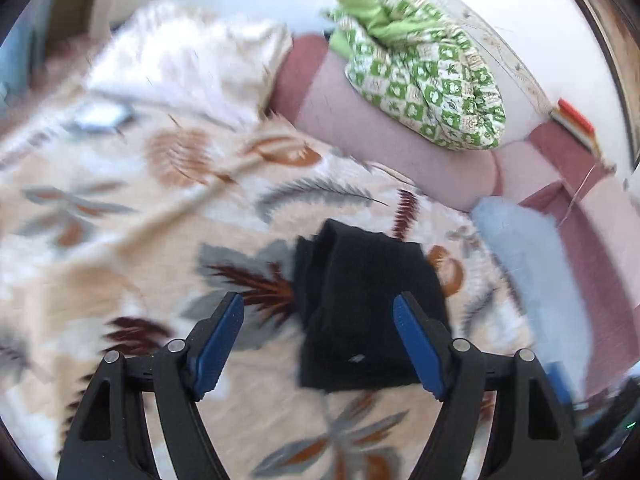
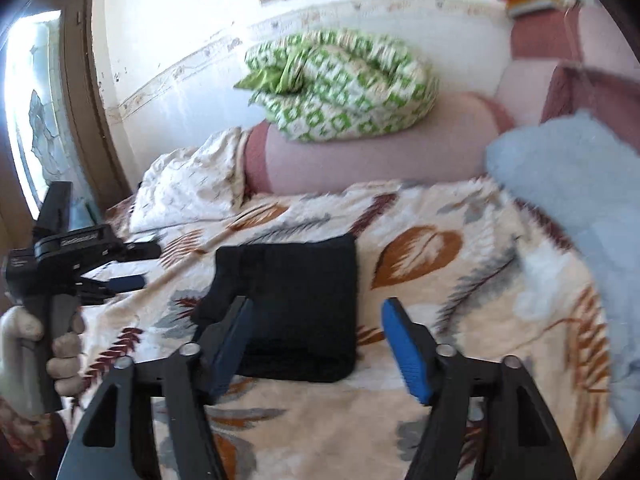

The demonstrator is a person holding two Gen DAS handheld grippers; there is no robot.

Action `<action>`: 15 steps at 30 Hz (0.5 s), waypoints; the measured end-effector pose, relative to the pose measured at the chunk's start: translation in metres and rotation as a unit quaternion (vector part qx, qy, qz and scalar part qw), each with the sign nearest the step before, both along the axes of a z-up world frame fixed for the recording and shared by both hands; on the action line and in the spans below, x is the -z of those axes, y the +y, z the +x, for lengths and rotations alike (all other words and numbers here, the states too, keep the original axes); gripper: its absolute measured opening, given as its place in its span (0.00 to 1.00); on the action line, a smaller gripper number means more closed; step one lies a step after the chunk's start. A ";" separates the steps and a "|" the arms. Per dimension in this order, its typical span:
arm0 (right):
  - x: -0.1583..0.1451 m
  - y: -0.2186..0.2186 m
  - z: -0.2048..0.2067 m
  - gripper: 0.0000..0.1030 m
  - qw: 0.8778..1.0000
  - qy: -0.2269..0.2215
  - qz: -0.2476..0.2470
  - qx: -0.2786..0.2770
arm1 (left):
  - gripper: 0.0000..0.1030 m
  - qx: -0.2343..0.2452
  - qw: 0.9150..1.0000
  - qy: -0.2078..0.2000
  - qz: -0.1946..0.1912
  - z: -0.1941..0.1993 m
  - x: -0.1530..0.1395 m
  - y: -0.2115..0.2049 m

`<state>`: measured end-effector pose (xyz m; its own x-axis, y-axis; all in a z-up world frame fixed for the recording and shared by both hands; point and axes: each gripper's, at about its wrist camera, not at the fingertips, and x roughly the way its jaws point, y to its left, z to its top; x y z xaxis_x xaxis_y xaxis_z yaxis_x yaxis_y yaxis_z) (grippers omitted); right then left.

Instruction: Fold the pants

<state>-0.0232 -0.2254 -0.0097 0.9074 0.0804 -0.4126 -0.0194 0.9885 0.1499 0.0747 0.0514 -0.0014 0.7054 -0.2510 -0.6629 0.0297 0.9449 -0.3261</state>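
Folded black pants [image 2: 296, 304] on leaf-print blanket [image 2: 460, 216], left gripper [image 1: 319, 336] and right gripper [image 2: 316, 344] both spread, empty; risks snagging an edge, undoing fold.

Motion blur smears the leaf-print blanket [image 1: 120, 216] left of the left fingers [image 1: 224, 336], so its pattern is unreadable. The right fingers [image 2: 404, 344] cover the near edge of the black pants [image 2: 296, 304]. Far left of them, a gloved hand [image 2: 44, 356] is cut off by the picture's edge.
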 end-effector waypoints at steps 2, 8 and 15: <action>0.003 -0.005 -0.018 1.00 0.999 -0.019 0.001 0.038 | 0.82 -0.029 0.998 -0.031 0.053 -0.032 -0.006 -0.007; 0.020 -0.012 -0.019 1.00 0.996 0.037 0.062 0.045 | 0.92 -0.067 0.987 -0.090 0.117 -0.100 -0.004 -0.028; 0.034 0.019 -0.031 1.00 0.998 0.055 0.016 0.035 | 0.94 -0.063 0.965 -0.110 0.229 -0.125 0.004 -0.063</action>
